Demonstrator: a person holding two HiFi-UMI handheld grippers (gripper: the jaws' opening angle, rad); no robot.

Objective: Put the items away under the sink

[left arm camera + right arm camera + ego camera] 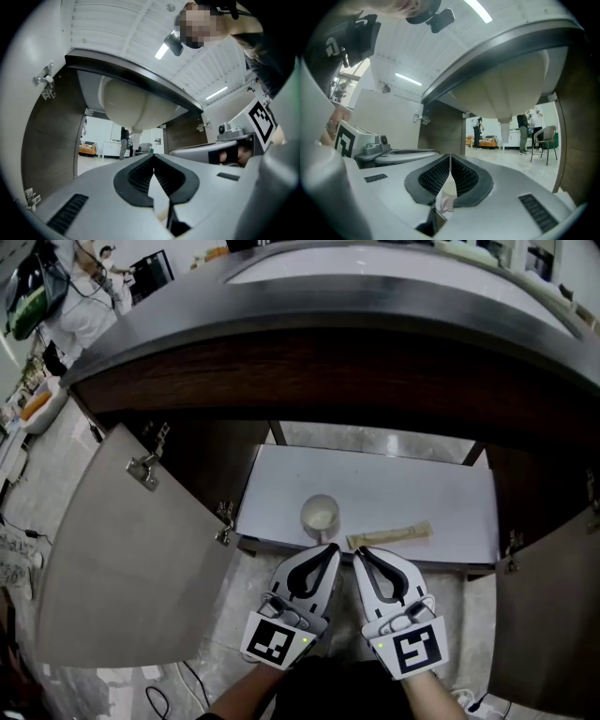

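In the head view a pale round cup (pixel 320 516) stands on the white cabinet floor (pixel 281 493) under the sink, and a flat tan packet (pixel 390 537) lies just to its right. My left gripper (pixel 333 550) and right gripper (pixel 359 554) are side by side in front of the cabinet, just short of its front edge, both shut and empty. From the left gripper view the left gripper (pixel 153 168) points at the sink bowl's underside (pixel 136 105). The right gripper (pixel 450 169) faces the same bowl (pixel 511 91).
Both cabinet doors stand open: the left door (pixel 122 549) swings out wide, the right door (pixel 548 606) is at the frame's edge. The dark counter edge (pixel 328 296) overhangs the cabinet. People stand in the room beyond the open cabinet back (pixel 525 126).
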